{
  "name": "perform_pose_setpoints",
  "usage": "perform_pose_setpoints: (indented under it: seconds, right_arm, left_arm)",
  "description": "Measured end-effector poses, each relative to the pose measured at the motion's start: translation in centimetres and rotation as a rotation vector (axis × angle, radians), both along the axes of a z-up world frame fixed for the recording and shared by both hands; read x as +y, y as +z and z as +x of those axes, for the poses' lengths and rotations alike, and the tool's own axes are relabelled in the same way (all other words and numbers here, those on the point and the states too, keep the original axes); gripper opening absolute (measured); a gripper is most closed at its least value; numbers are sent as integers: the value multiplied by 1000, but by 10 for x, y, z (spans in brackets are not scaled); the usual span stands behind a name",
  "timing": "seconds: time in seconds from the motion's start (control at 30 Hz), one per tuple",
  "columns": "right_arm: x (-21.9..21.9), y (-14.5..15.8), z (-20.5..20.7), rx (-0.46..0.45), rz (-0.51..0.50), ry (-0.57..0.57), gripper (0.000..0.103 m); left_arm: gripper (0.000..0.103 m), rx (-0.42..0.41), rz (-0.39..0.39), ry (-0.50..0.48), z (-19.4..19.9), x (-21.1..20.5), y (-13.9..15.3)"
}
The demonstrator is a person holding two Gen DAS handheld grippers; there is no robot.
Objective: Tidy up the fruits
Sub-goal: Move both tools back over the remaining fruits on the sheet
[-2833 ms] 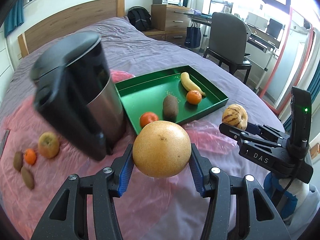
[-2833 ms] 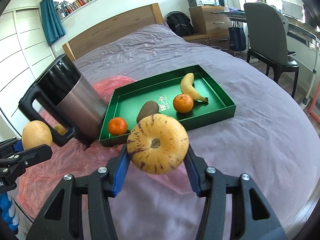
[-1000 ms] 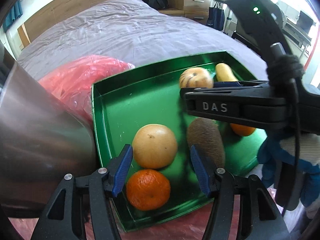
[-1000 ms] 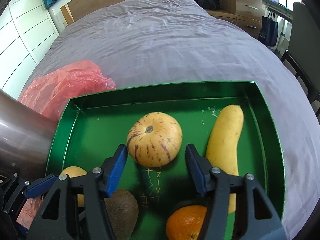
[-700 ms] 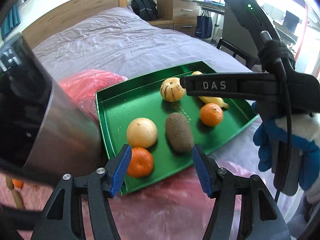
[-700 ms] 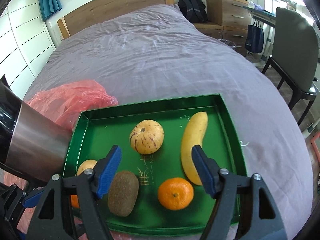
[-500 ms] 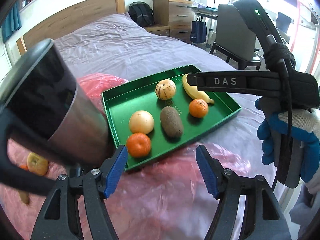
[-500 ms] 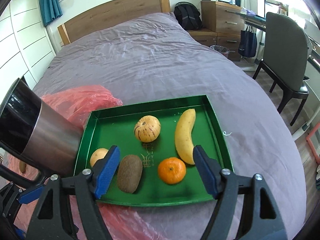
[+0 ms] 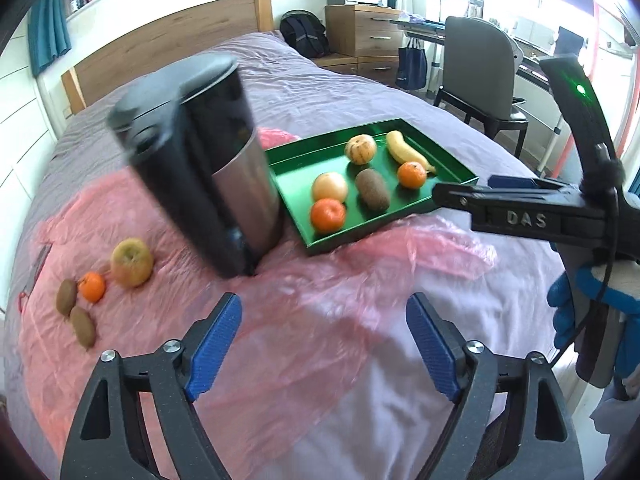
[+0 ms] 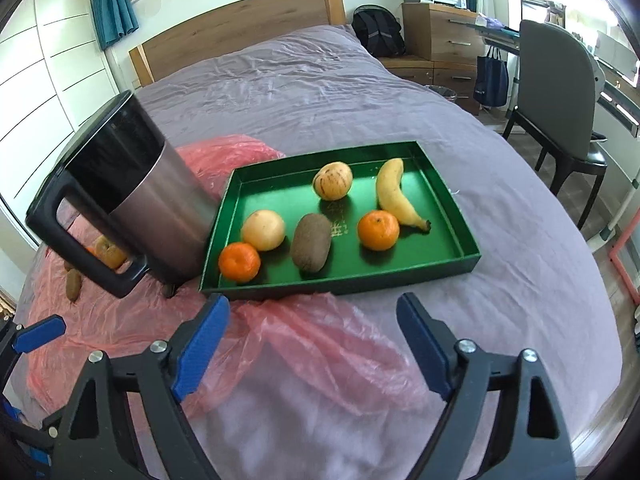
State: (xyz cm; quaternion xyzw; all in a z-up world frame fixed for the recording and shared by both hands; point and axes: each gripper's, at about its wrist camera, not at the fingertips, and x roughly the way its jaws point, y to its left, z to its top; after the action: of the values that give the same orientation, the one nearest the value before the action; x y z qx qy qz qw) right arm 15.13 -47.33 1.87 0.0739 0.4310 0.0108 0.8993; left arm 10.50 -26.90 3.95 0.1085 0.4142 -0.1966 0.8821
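Observation:
The green tray (image 10: 452,200) lies on the bed and holds a pale round fruit (image 10: 263,230), a striped round fruit (image 10: 332,181), a banana (image 10: 394,192), a kiwi (image 10: 311,247) and two oranges (image 10: 239,262). Left of the jug, an apple (image 9: 132,262), an orange (image 9: 92,287) and two kiwis (image 9: 83,326) lie on pink plastic. My left gripper (image 9: 324,340) hangs over the plastic short of the tray; its jaws are opening with nothing between them. My right gripper (image 10: 312,340) stands open and empty, also short of the tray.
A tall steel jug (image 10: 140,200) with a black handle stands against the tray's left side. Crumpled pink plastic sheet (image 9: 320,320) covers the near bed. A chair (image 10: 560,92) and a desk are off the bed's right edge, the headboard at the back.
Both grippers have drawn back and up from the tray, leaving the pale fruit and the striped fruit lying in it. The left jaws have widened.

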Motion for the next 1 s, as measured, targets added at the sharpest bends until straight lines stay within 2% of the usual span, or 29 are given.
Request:
perform_pose_setpoints:
  seconds: [0.27, 0.57, 0.87, 1.0]
  right_arm:
    - [62, -9, -50, -5, 31, 73, 103]
    - [151, 4, -89, -33, 50, 196, 103]
    - [234, 24, -108, -62, 21, 334, 103]
    - [265, 24, -106, -64, 1, 385, 103]
  left_arm:
    - [81, -14, -4, 120, -26, 77, -7]
    - [81, -42, -41, 297, -52, 173, -13]
    - [81, -61, -50, 454, -76, 257, -26]
    - [81, -46, -83, 531, -77, 293, -32]
